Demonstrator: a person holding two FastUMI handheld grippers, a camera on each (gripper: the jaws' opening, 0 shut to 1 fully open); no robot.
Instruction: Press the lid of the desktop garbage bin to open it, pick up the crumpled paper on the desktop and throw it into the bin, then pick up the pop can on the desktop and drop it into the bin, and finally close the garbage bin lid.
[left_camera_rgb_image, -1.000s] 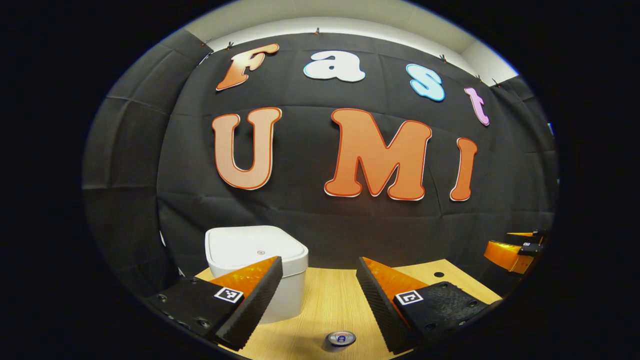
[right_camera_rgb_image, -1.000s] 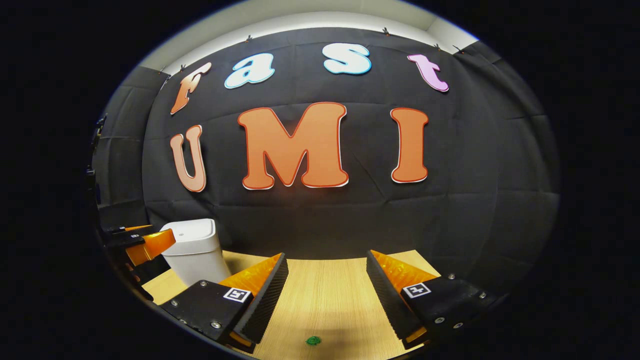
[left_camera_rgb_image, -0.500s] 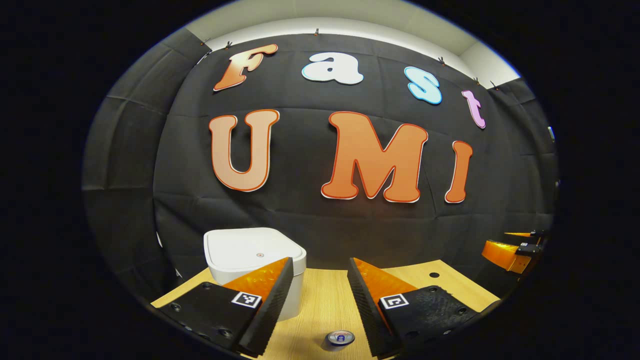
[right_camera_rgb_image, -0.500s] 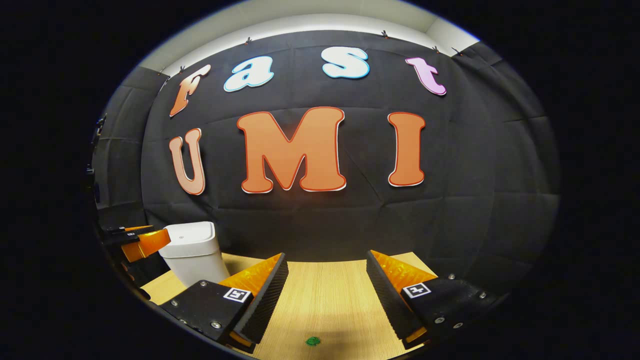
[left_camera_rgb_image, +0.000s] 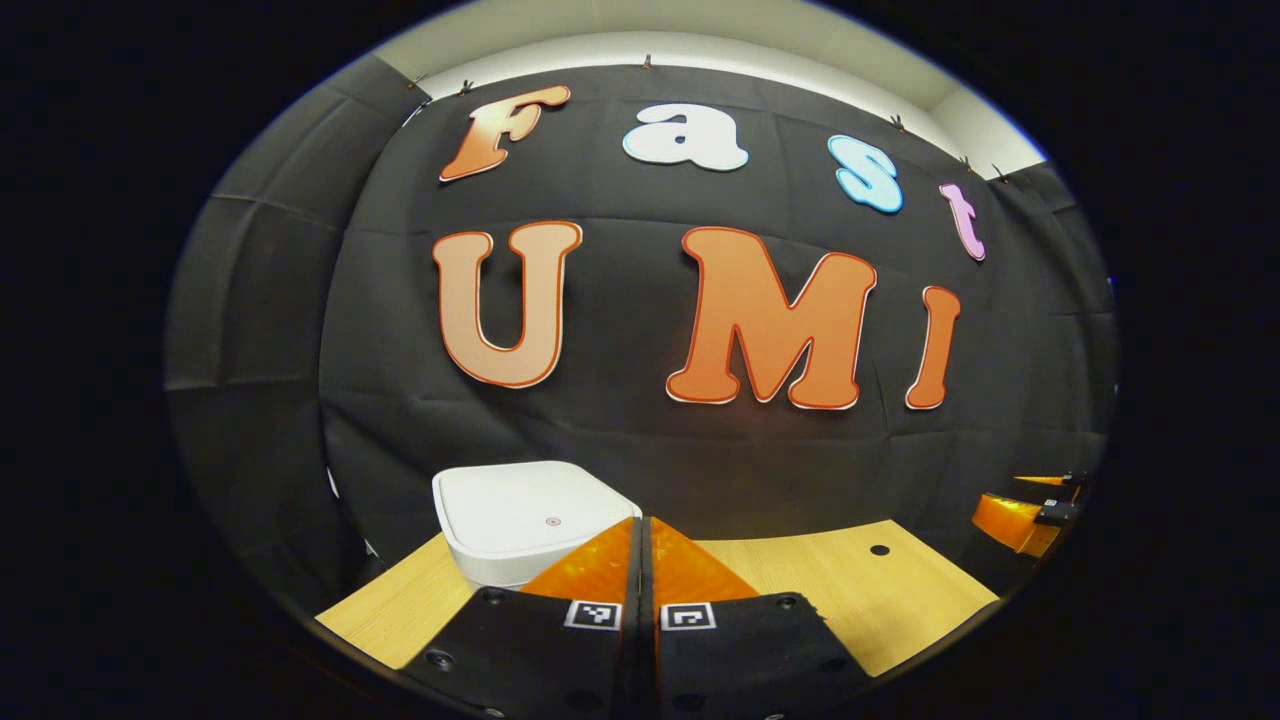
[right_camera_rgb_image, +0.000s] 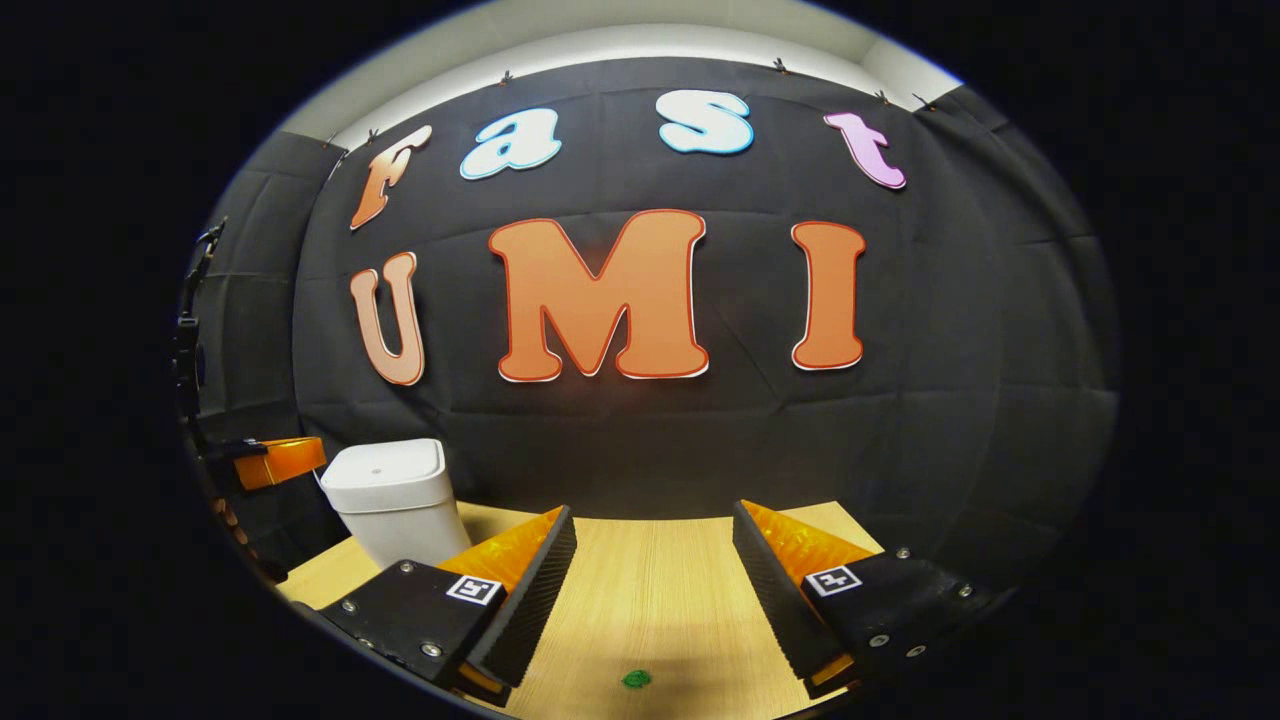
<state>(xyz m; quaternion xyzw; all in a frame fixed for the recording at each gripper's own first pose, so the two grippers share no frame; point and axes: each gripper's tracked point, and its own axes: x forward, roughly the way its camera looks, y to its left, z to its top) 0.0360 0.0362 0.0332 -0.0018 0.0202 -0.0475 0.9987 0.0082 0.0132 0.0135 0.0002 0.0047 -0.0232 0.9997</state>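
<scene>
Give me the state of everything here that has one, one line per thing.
Garbage bin: upright on the desktop, lid closed.
Left gripper: shut, empty, fingers together.
Right gripper: open, empty, above the desktop.
Small green scrap: lying loose on the desktop.

Counted on the counter

One bin, one green scrap and one dark hole are seen; two grippers are counted, left and right.
</scene>
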